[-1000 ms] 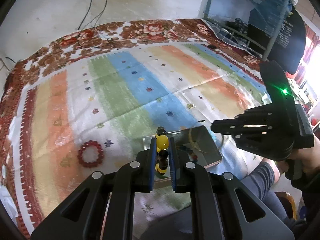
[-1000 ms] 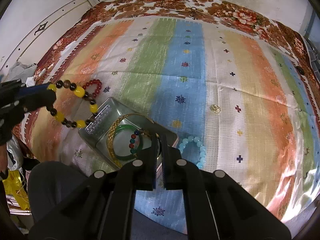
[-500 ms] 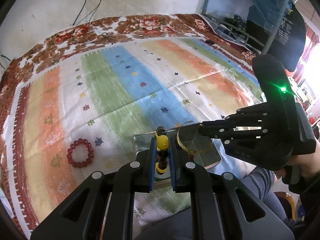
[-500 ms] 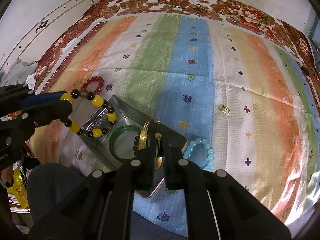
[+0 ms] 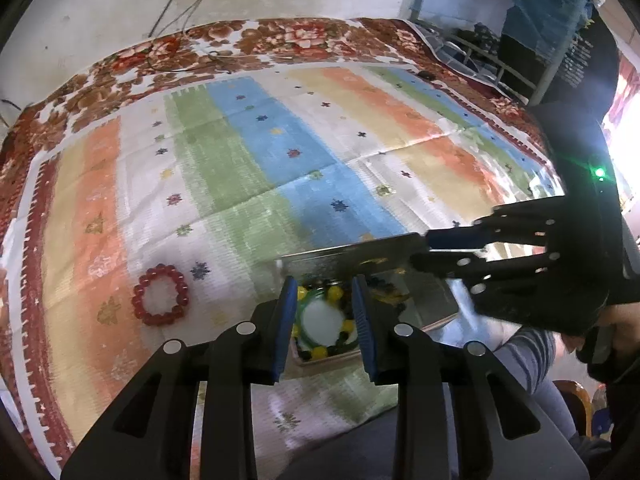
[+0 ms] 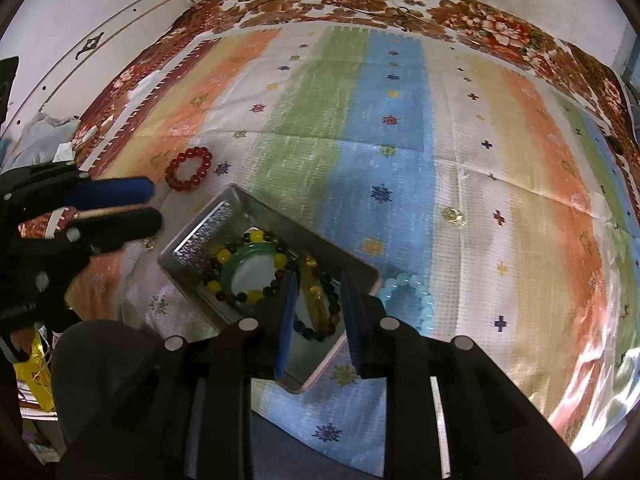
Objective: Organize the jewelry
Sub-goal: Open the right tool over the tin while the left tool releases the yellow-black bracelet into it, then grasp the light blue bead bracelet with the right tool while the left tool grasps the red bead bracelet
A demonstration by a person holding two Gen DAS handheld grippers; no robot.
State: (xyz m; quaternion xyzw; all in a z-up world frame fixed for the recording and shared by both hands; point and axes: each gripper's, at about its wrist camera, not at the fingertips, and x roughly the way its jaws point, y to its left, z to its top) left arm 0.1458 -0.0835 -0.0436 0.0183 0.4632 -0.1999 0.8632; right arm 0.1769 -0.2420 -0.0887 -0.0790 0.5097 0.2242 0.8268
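A metal tin [image 6: 192,254] lies on the striped cloth near its front edge. In it lie a green bangle [image 6: 236,266], a yellow-and-dark bead bracelet [image 6: 224,256] around it, a gold bangle [image 6: 316,300] and a dark bead bracelet [image 6: 326,280]. My left gripper [image 5: 325,312] is open and empty above the tin [image 5: 344,258]; the yellow bead bracelet [image 5: 334,292] shows between its fingers. My right gripper [image 6: 318,312] is open and empty over the tin's near end. A red bead bracelet [image 5: 162,300] lies left of the tin. A light blue bead bracelet [image 6: 416,292] lies right of it.
A small gold piece [image 6: 454,216] lies on the cloth to the right of the tin. The cloth's front edge is close below both grippers. A wall and cables stand beyond the far edge. Shelving [image 5: 500,52] stands at the far right.
My left gripper has opened and dropped the yellow-and-dark bead bracelet into the tin. My right gripper has opened and let the gold bangle fall into the tin.
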